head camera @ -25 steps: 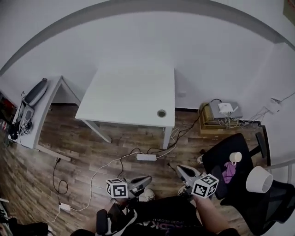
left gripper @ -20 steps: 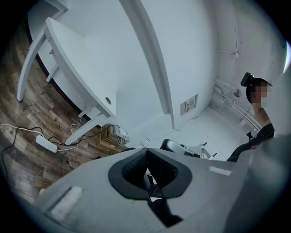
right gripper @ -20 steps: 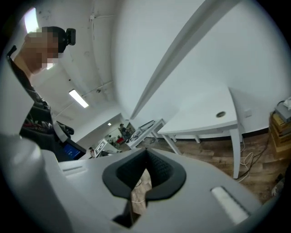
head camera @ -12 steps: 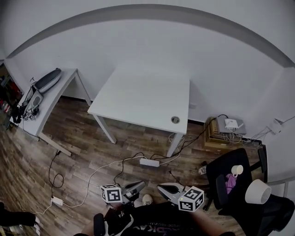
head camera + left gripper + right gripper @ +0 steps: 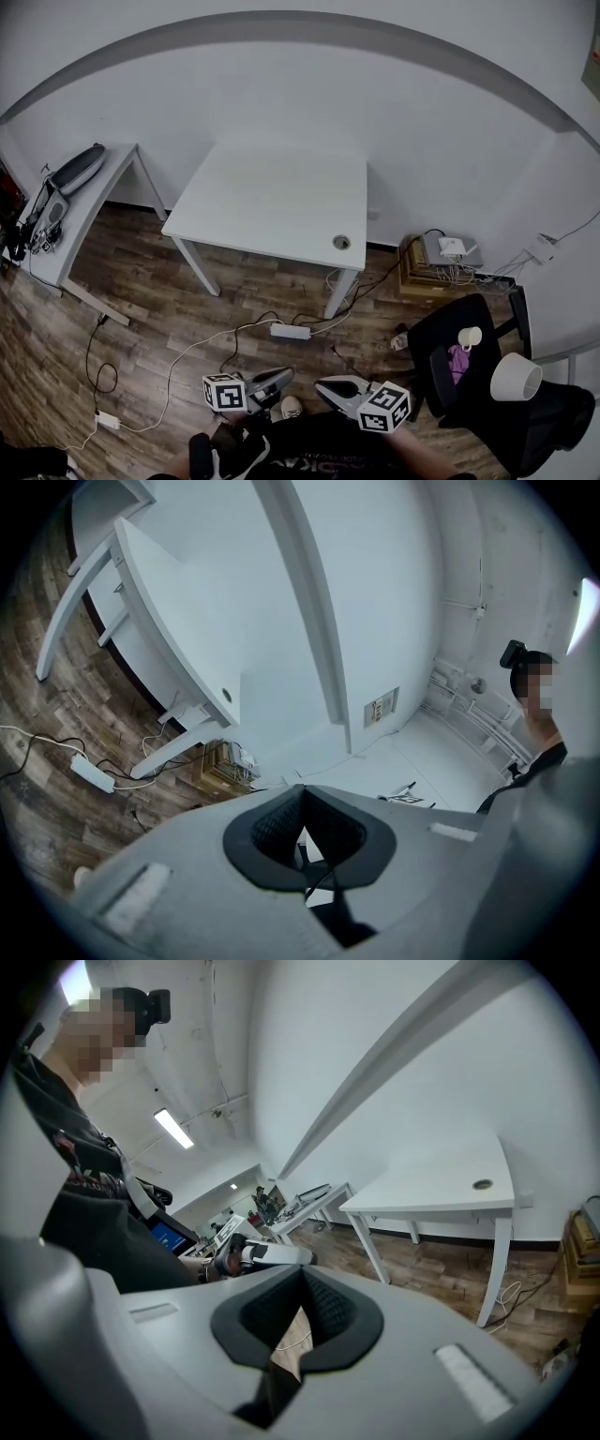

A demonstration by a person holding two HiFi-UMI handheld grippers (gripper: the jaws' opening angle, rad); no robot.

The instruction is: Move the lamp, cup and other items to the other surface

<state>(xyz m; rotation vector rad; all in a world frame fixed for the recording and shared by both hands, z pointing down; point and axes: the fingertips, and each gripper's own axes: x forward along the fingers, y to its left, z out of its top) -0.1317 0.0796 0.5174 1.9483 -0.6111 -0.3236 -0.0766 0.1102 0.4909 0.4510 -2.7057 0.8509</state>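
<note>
A white lamp (image 5: pixel 514 377), a white cup (image 5: pixel 468 336) and a purple item (image 5: pixel 457 359) rest on the black chair (image 5: pixel 441 375) at the lower right of the head view. The bare white table (image 5: pixel 272 197) stands in the middle, well away from them. My left gripper (image 5: pixel 284 377) and right gripper (image 5: pixel 323 386) hang low over the floor, tips turned toward each other with a small gap between them. Both are shut with nothing between their pads. In the right gripper view the table (image 5: pixel 450 1190) lies ahead to the right, and the left gripper (image 5: pixel 267 1255) shows just past my right gripper (image 5: pixel 302 1279).
A side desk (image 5: pixel 70 202) with dark gear stands at the left. A power strip (image 5: pixel 290 331) and loose cables lie on the wood floor under the table. A stack of boxes with a white device (image 5: pixel 441 262) sits by the wall, right of the table.
My right gripper has swung left, away from the chair, and its tips now point at the left gripper. The left gripper shifted slightly. The head view has turned a little.
</note>
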